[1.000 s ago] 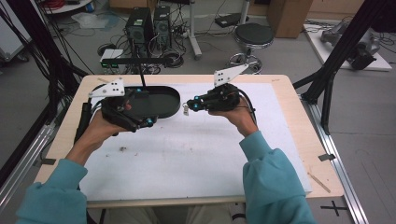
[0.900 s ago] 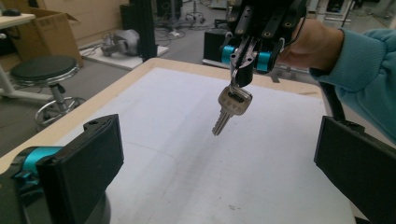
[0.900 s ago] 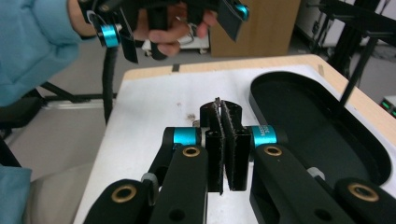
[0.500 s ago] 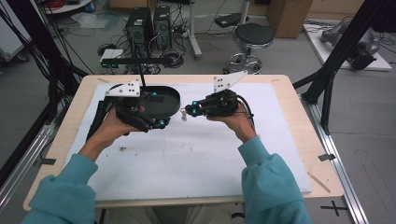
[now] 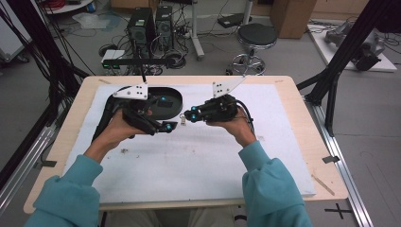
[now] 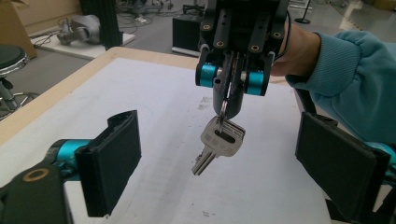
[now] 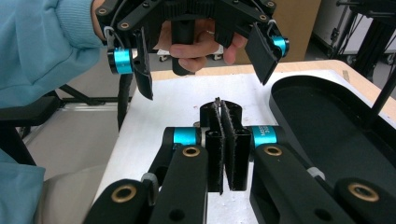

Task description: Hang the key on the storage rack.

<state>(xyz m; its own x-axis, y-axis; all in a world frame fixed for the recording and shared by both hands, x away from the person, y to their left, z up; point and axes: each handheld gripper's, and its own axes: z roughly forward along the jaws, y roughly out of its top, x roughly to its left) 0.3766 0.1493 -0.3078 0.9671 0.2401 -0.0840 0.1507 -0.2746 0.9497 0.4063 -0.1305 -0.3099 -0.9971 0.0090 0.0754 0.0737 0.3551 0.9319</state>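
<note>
Comparing with the high view of 0.5 s ago, the left hand-held gripper (image 5: pixel 171 126) has swung off the black tray (image 5: pixel 174 96) and now sits over the white mat (image 5: pixel 198 161), its tip facing the right hand-held gripper (image 5: pixel 183 116) across a small gap; 1 s ago it lay farther left, over the near edge of the tray. The right hand-held gripper has barely shifted in that time. Its jaws are pressed together on the ring of a bunch of keys (image 6: pixel 219 144), which hangs free above the mat; in the left gripper view at least 2 silver keys dangle from the ring, blades pointing down and to the left, between the 2 black pads of the left hand-held gripper, touching neither. Those pads (image 6: pixel 114 161) stand wide apart, holding nothing. In the high view the keys (image 5: pixel 182 119) show as a tiny pale speck, too small to make out. In the right gripper view the closed jaws hide the keys altogether, and the ring cannot be made out between them. The left pad in the left gripper view is cut off at the bottom edge, and the far rim of the tray is covered by the left hand (image 5: pixel 124 128) and its grey plate. The counter (image 5: pixel 302 118) edges the mat on all sides.
</note>
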